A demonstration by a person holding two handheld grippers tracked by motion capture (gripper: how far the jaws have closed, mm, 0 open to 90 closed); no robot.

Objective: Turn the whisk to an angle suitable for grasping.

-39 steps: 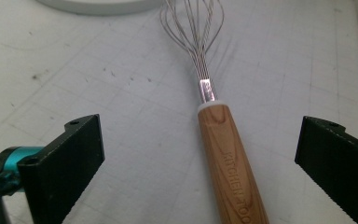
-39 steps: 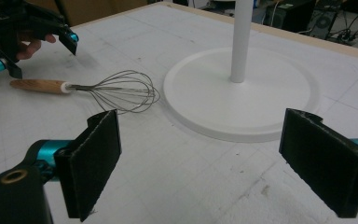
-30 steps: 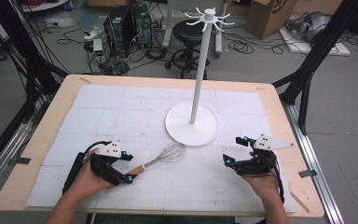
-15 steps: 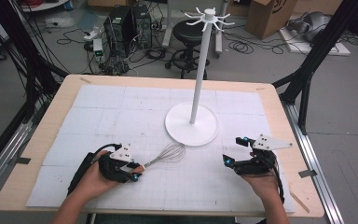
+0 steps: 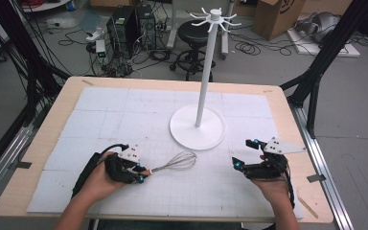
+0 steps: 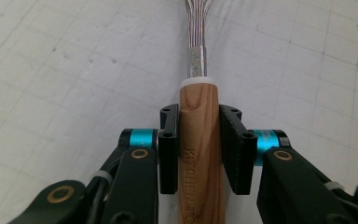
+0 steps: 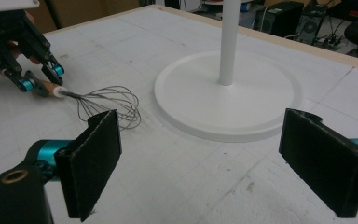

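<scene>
A white stand [image 5: 197, 127] rises at the centre of the surface [image 5: 43, 143]. Behind, upper frame: a stool [image 5: 192, 32], computer towers [image 5: 127, 24], a box [image 5: 278, 17].

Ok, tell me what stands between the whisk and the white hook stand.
Nothing visible does. The left gripper is shut on the whisk by its wooden handle, and bare mat runs from its wires to the hook stand.

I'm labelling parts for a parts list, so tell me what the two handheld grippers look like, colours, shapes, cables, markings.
Both are black linkage frames. The left gripper has flat black rectangular pads, turquoise collars and brass-coloured pivot rivets. The right gripper has the same rough-faced black pads and turquoise collar. In the high view each carries a grey three-cornered plate with dark dots, and a black cable trails back along the forearm.
</scene>
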